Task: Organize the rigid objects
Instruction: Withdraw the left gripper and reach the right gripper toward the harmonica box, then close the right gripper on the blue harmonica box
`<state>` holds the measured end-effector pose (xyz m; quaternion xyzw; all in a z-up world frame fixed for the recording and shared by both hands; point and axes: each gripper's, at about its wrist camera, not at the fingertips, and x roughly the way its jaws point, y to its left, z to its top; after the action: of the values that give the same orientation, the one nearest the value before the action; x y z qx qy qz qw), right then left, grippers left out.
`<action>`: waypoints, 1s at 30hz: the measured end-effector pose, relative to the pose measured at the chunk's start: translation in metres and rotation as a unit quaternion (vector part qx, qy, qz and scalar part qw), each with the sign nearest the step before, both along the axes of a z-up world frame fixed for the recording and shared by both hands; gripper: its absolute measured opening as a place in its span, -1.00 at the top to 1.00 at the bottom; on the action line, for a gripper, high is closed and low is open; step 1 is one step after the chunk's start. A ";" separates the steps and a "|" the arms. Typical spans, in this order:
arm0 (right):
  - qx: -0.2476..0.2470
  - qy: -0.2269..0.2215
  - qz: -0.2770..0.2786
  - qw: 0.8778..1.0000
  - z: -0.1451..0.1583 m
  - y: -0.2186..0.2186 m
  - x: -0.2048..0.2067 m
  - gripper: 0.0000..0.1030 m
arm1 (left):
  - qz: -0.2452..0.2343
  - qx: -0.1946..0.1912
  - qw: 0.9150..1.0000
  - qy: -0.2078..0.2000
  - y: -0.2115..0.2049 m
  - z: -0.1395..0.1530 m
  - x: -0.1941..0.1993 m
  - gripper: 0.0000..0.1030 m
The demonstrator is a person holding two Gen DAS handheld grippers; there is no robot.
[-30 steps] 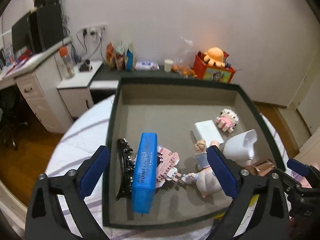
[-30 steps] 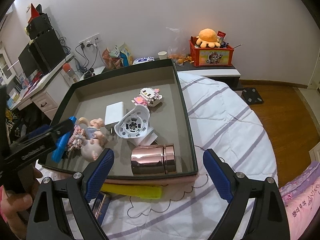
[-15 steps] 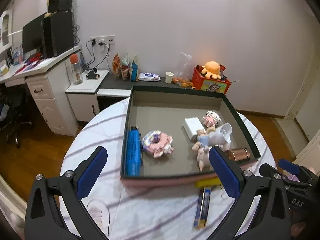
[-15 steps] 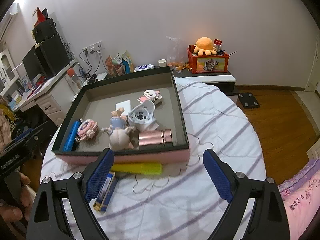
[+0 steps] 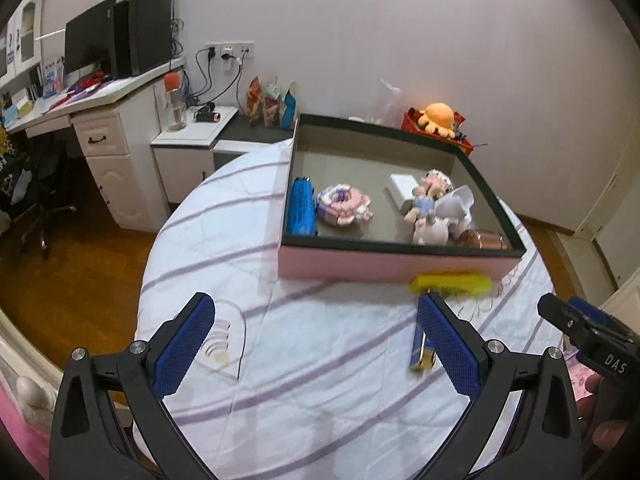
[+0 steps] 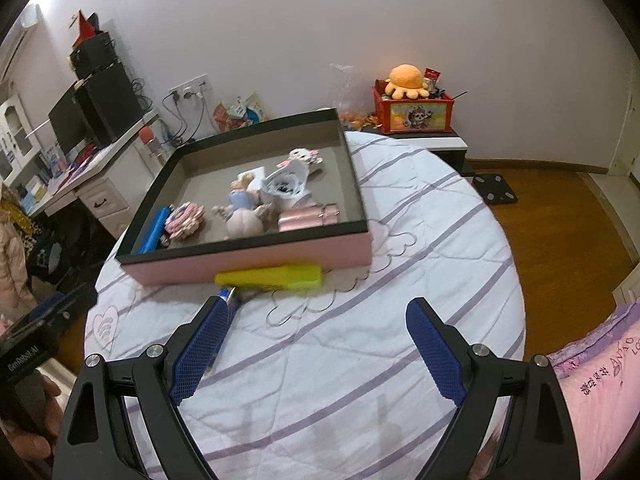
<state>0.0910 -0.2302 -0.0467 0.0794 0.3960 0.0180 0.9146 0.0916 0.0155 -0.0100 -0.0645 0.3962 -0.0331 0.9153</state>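
Covering the round bench is a white quilted cloth with purple stripes, and on its far half sits the large shallow box, pink outside with a dark rim. Inside it, along the left wall, a blue case lies with its long axis running front to back; beside it is a pink block figure, then a doll on its back, a white plastic piece, a flat white box and a rose-gold cylinder lying crosswise near the front wall. A yellow bar lies touching the box's front face, long axis parallel to it. Just nearer, a small blue bar points toward the box, partly hidden by a finger. The left gripper and right gripper hover over bare cloth, jaws spread wide, holding nothing.
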 end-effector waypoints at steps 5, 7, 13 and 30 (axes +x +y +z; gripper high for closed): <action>-0.002 -0.002 0.012 1.000 0.000 0.012 -0.003 -0.78 | 0.002 0.007 1.000 -0.001 0.002 -0.002 -0.010 -0.99; -0.002 0.001 0.013 1.000 -0.001 0.016 -0.003 -0.78 | 0.004 0.008 1.000 -0.003 0.005 -0.001 -0.011 -0.99; -0.002 0.029 0.035 0.999 -0.020 0.044 0.009 -0.79 | 0.011 0.007 1.000 0.006 0.016 -0.009 -0.009 -0.99; -0.043 0.094 0.043 0.994 -0.076 0.091 0.051 -0.26 | 0.015 0.003 0.999 0.040 0.033 -0.041 0.021 -0.99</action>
<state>0.1417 -0.1391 -0.1229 0.0245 0.4838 0.0324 0.8742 0.1129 0.0487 -0.0507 -0.0688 0.4312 -0.0158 0.8995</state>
